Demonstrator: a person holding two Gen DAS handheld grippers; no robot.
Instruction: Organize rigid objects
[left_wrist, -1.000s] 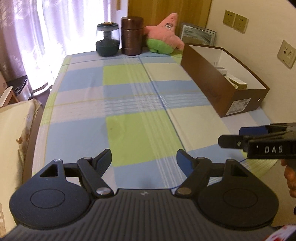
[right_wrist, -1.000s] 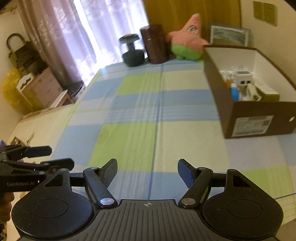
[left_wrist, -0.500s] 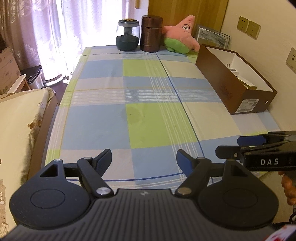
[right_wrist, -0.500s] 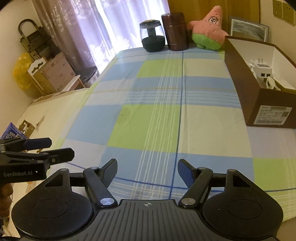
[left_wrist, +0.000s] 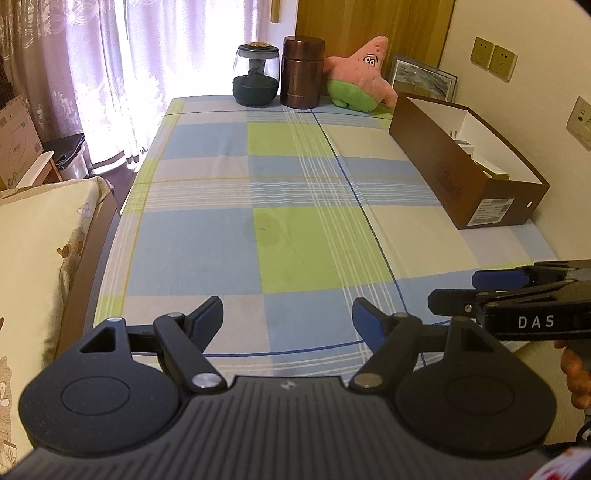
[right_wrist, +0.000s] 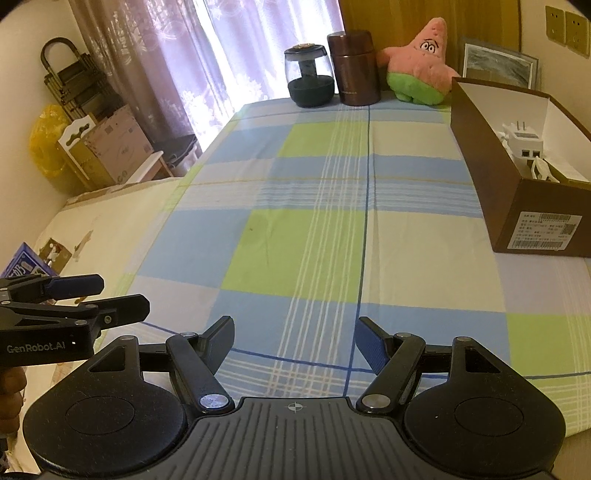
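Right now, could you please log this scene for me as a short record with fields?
surface: checked tablecloth
box: brown cardboard box, open, on the right side, white items inside
back row: glass jar, brown canister, pink star plush
left gripper: open, empty
right gripper: open, empty

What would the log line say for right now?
left claw: open, empty | right claw: open, empty | brown box: holds white items | checked tablecloth
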